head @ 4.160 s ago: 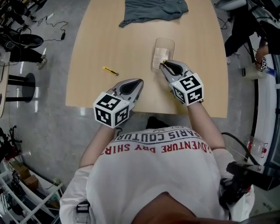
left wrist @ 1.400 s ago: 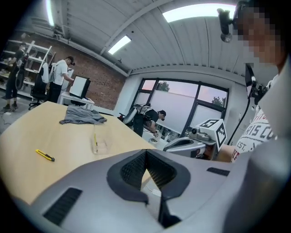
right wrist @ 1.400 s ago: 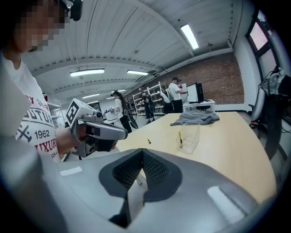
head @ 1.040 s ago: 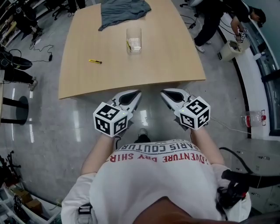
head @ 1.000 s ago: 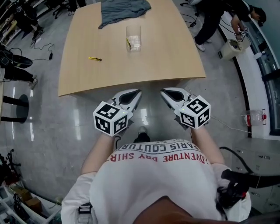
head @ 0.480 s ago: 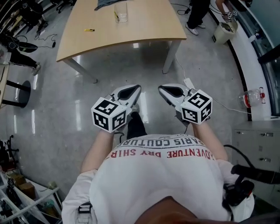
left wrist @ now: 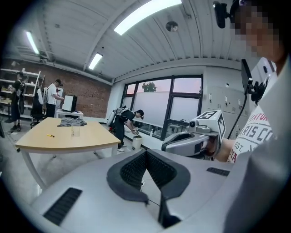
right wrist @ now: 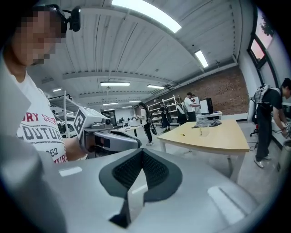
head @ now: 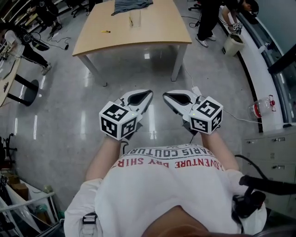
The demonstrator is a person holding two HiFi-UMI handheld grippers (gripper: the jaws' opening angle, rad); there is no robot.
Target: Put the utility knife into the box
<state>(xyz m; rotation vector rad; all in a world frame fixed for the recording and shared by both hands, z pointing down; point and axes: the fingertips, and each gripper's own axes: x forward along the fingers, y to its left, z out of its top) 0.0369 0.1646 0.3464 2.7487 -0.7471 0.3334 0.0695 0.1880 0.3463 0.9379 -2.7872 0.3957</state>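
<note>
A clear box [head: 134,19] stands far off on the wooden table [head: 152,32], with a thin yellow item inside it. A yellow utility knife [head: 106,31] lies on the table left of the box. Both grippers hang over the floor close to the person's chest, well away from the table. My left gripper [head: 149,94] is shut and holds nothing, and my right gripper [head: 165,96] is likewise shut and empty. The left gripper view shows the table [left wrist: 86,137], box [left wrist: 75,131] and knife [left wrist: 51,135] small in the distance. They show in the right gripper view too: box [right wrist: 204,129], knife [right wrist: 183,134].
A grey cloth [head: 131,5] lies at the table's far end. Shiny grey floor [head: 69,115] lies between me and the table. A person [head: 212,14] bends over a bin [head: 232,44] at the right. Cabinets [head: 273,152] line the right side; a cable [head: 231,115] runs across the floor.
The view has backed away from the table, which has shrunk toward the top. Earlier the right gripper was at the box; now both grippers are held shut near the chest.
</note>
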